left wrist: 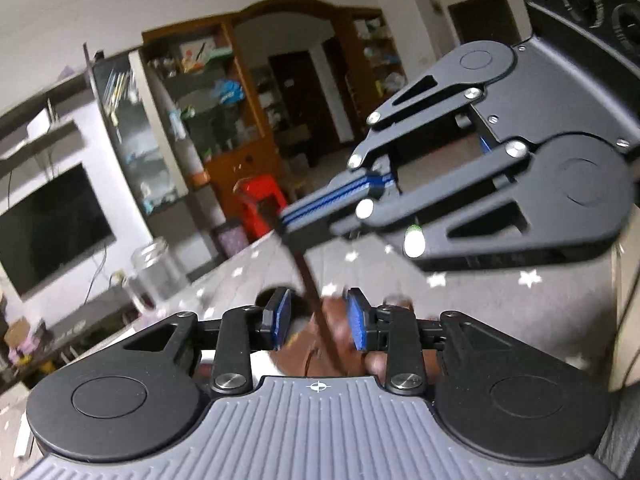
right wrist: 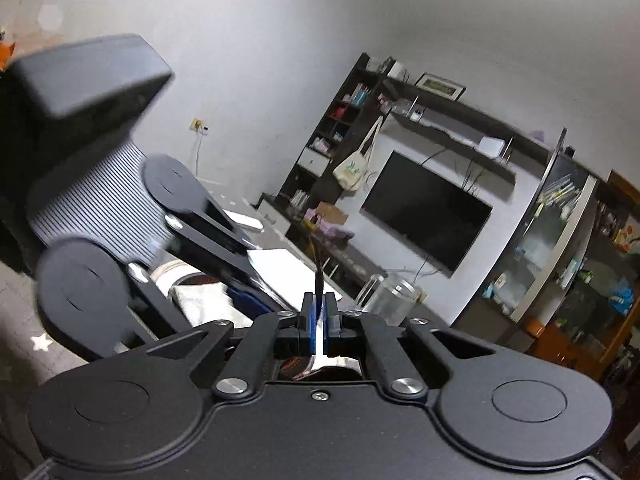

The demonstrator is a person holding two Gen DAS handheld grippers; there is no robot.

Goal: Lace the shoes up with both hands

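Here the right gripper (left wrist: 288,220) pinches the brown lace (left wrist: 310,280) at its fingertips; the lace runs taut down between the left gripper (left wrist: 318,320)'s parted pads to the brown shoe (left wrist: 320,354) below.

Work surface: a table covered by a grey cloth (left wrist: 472,300) printed with white stars. A brown shoe (left wrist: 328,344) is seen resting on the cloth at the near edge, blurred and partly hidden. A clear glass jar (left wrist: 154,276) with no lid is stood upright on the far left part of the table, well apart from the shoe. In the right wrist view, a flat white sheet (right wrist: 280,264) is seen lying on the table, with the jar (right wrist: 390,296) to its right.
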